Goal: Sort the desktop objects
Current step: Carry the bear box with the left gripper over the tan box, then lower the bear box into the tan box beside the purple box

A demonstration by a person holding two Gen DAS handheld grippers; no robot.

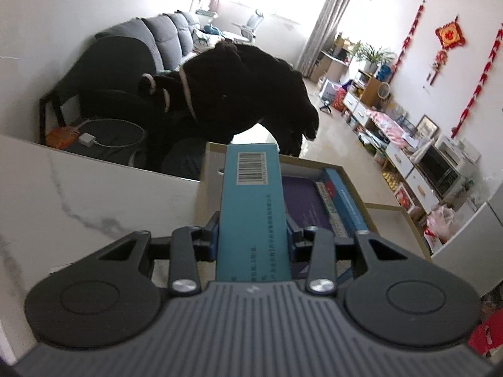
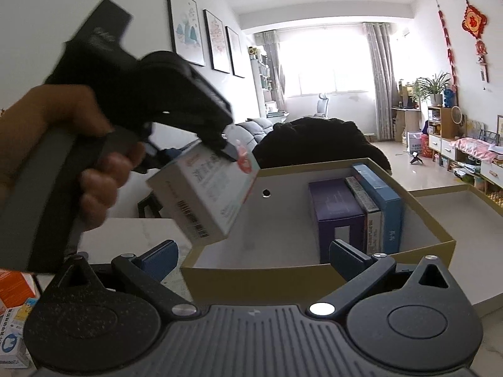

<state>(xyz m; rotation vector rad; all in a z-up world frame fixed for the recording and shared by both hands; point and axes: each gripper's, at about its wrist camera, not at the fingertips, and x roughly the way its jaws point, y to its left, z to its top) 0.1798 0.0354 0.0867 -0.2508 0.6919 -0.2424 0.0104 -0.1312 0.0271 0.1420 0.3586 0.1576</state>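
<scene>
My left gripper (image 1: pixel 251 235) is shut on a teal-sided medicine box (image 1: pixel 253 207) with a barcode and holds it tilted above the left end of an open cardboard box (image 1: pixel 389 220). In the right wrist view the same medicine box (image 2: pixel 207 201) shows a white face, held by the left gripper (image 2: pixel 188 154) over the cardboard box (image 2: pixel 251 279). A purple box (image 2: pixel 338 216), a thin white box (image 2: pixel 369 216) and a blue box (image 2: pixel 388 207) stand upright together inside it. My right gripper (image 2: pixel 254 257) is open and empty at the box's near wall.
The cardboard box sits on a white marble table (image 1: pixel 78 194). Its lid (image 2: pixel 459 216) lies to the right. Several small boxes, one orange (image 2: pixel 15 289), lie at the near left. A dark coat on a chair back (image 1: pixel 239 91) stands behind the table.
</scene>
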